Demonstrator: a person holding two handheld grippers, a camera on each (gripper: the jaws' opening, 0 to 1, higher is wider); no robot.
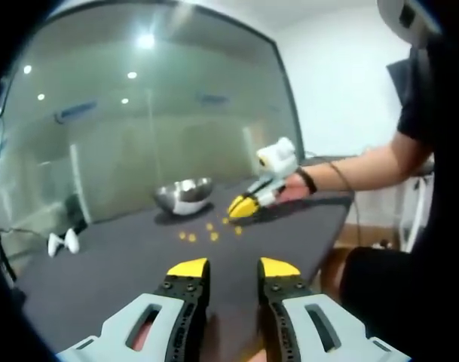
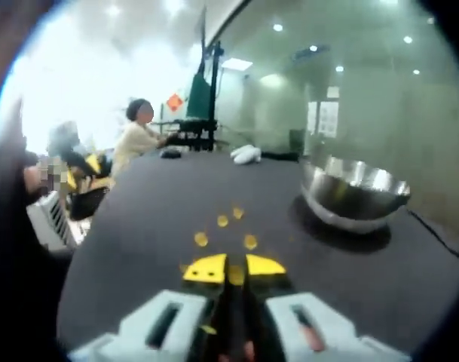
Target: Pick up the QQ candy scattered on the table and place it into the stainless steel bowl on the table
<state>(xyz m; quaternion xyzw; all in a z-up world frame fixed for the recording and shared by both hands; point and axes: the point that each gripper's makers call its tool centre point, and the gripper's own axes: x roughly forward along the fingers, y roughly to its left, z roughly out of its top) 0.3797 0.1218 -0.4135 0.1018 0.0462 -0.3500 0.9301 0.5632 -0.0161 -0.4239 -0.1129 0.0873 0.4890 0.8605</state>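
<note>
In the left gripper view the left claw hovers above the dark desk with its two yellow-tipped jaws spread apart and nothing between them. Ahead of it lie four yellow QQ candies in a loose cluster, and beyond them stands one stainless steel bowl. To the right of the cluster the right claw rests its tips at the desk surface. In the right gripper view the right claw has its jaws nearly together, and a yellow candy sits between the tips, though whether it is truly pinched I cannot tell. Four more candies lie just ahead of the tips, apart from one another. The bowl stands ahead and to the right, well apart from the candies.
</note>
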